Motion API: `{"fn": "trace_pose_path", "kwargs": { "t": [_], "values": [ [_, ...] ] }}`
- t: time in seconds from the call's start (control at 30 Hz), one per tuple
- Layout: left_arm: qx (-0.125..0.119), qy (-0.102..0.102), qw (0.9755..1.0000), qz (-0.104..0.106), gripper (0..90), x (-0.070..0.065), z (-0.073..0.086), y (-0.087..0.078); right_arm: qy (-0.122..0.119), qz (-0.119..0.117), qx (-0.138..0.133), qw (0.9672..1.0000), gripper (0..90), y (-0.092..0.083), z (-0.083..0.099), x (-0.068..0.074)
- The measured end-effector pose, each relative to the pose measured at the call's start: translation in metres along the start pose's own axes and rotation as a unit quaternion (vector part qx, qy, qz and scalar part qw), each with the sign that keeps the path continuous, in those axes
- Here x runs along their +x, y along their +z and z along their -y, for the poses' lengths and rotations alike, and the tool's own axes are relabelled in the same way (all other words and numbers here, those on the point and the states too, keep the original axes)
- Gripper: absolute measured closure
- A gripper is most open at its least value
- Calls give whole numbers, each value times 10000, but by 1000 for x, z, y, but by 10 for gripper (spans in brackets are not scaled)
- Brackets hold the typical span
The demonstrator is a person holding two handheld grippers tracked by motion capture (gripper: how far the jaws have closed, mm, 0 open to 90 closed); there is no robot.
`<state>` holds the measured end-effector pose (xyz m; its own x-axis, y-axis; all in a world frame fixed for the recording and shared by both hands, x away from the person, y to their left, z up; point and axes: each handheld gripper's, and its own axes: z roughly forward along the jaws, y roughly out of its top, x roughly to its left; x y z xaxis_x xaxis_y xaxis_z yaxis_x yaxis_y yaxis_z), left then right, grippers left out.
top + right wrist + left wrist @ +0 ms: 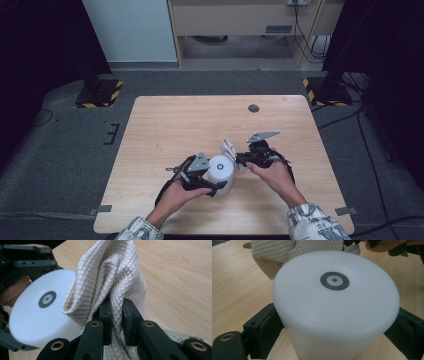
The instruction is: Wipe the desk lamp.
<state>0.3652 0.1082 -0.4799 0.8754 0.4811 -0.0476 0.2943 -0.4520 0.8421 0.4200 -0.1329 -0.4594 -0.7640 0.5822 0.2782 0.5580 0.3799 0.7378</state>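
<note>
Left gripper (214, 186) clamps white cylinder (335, 312); right gripper (116, 308) pinches quilted cloth (112, 277) beside it, approx touching cylinder's side.

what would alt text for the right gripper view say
The right claw pinches a fold of cream quilted cloth, bunched upright over a light wooden table. Beside the cloth, a white plastic cylinder with a dark round centre mark sits gripped by the left claw.
</note>
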Motion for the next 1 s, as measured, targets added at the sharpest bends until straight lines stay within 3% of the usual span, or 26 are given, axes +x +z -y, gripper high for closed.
{"fn": "trace_pose_path", "kwargs": {
  "t": [0.07,0.17,0.33,0.37,0.43,0.53,0.57,0.6,0.63,0.7,1.0],
  "values": [
    [1,3,10000,-2,78,0,0,0,60,-21,335,9994,798,15,4,-7],
    [-10,-5,10000,-9,78,0,0,0,4,27,608,9981,799,25,8,-10],
    [-13,-1,10000,-18,79,-1,0,0,25,-26,357,9994,798,16,1,-9],
    [-9,8,10000,-28,78,-1,0,0,13,-62,126,9999,798,8,-3,-7],
    [-6,21,10000,-29,79,-1,0,0,1,-71,22,10000,798,4,-4,-5],
    [0,27,10000,-31,79,-1,0,1,22,-73,95,9999,799,8,-1,-5],
    [5,27,10000,-37,79,-1,0,1,27,-22,305,9995,799,15,3,-7],
    [5,27,10000,-37,79,-1,0,1,27,-22,305,9995,799,15,3,-7],
    [8,29,10000,-30,79,-1,0,0,-42,64,554,9984,798,24,8,-8],
    [9,29,10000,-26,78,-1,0,1,-70,120,709,9974,799,31,10,-9],
    [7,16,10000,-36,78,-1,0,1,-72,144,853,9962,799,36,12,-11]
  ]
}}
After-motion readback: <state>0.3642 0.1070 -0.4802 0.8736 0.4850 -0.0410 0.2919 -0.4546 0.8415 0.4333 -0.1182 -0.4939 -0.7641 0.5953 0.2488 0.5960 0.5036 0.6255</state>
